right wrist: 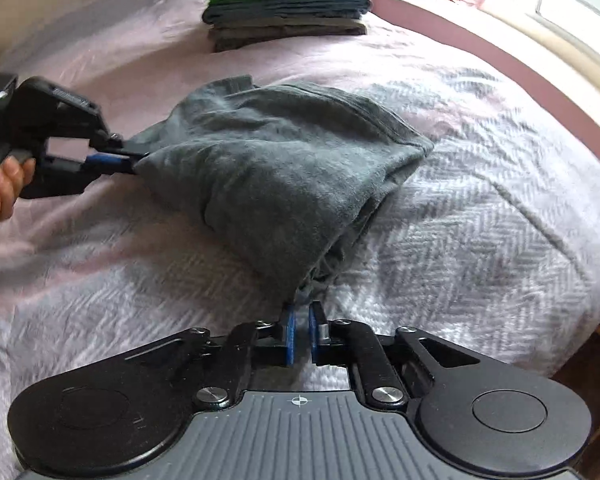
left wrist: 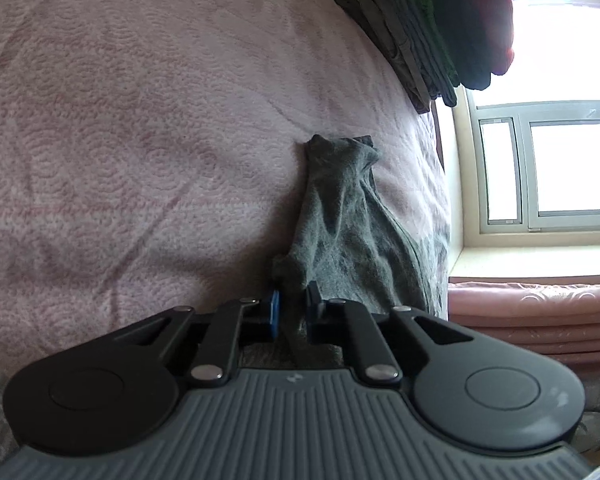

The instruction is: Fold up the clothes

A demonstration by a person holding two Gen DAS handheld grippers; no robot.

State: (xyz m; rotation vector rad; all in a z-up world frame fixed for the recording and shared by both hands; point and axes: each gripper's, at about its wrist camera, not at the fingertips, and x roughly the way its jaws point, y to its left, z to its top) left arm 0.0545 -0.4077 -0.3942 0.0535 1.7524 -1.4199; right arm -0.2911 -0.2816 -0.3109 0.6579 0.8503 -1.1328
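Note:
A grey garment (right wrist: 284, 168) hangs bunched and slightly stretched over the pink bed cover (right wrist: 480, 208), held from two sides. In the right wrist view my left gripper (right wrist: 130, 160) is shut on the garment's left edge, with a hand (right wrist: 0, 188) on its handle. My right gripper (right wrist: 300, 314) pinches the near bottom corner between the tips of its blue pads (right wrist: 290, 332). The left wrist view shows my left gripper (left wrist: 294, 306) with the grey garment (left wrist: 340, 216) clamped between its pads and trailing away across the bed cover (left wrist: 140, 120).
A stack of folded clothes (right wrist: 284, 4) in dark, green, blue and grey sits at the far end of the bed, also the stack (left wrist: 432, 28) at the upper right. A window (left wrist: 540, 168) and pink ledge border the bed's right side.

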